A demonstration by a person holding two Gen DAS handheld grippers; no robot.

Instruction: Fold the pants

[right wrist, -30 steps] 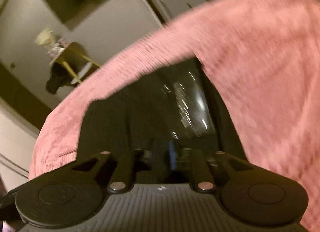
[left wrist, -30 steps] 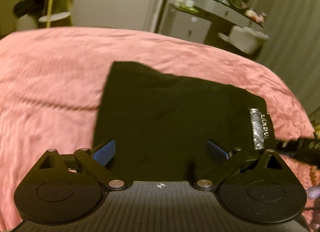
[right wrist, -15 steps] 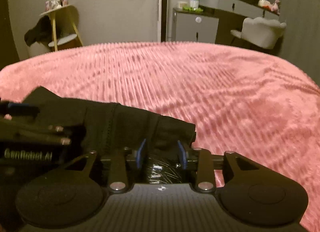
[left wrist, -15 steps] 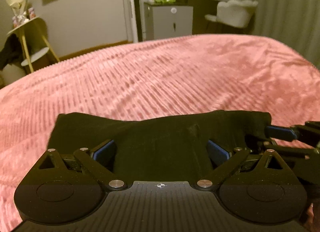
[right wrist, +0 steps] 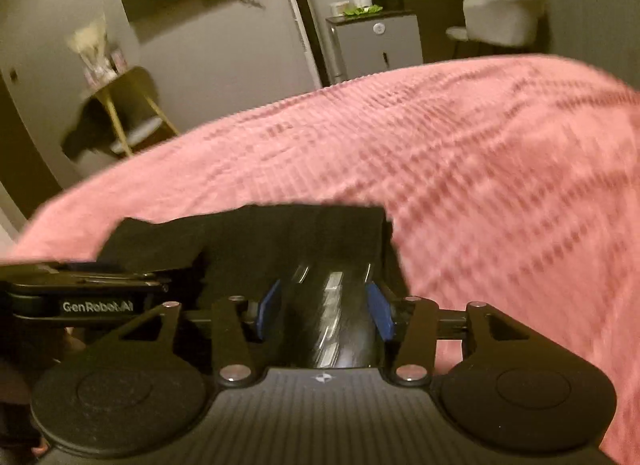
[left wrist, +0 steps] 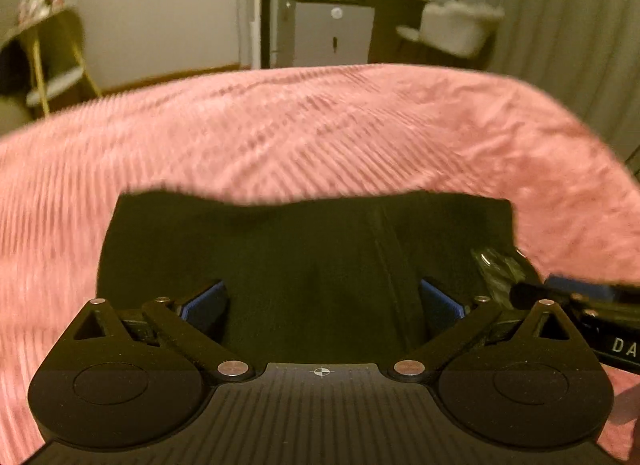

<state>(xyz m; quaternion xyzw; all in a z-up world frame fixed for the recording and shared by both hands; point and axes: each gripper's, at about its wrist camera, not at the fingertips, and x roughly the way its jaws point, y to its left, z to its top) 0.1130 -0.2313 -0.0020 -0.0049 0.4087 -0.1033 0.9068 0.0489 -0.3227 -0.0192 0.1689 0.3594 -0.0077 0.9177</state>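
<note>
Here the black pants [left wrist: 320,257] lie folded into a compact dark rectangle on the pink ribbed bedspread [left wrist: 280,133], right in front of both tools. The left gripper [left wrist: 322,301] stands wide open above the cloth, its blue pads [left wrist: 206,299] well apart and pressing on nothing. The right gripper [right wrist: 323,309] has its jaws opening, the glossy waistband label [right wrist: 332,305] of the pants sitting between the blue pads, which no longer seem to pinch it. In the right wrist view the left gripper's side reaches in from the left edge, just beside the fabric. Behind the bed stand a grey cabinet [left wrist: 328,33] and a white fluffy chair [left wrist: 452,29]
</note>
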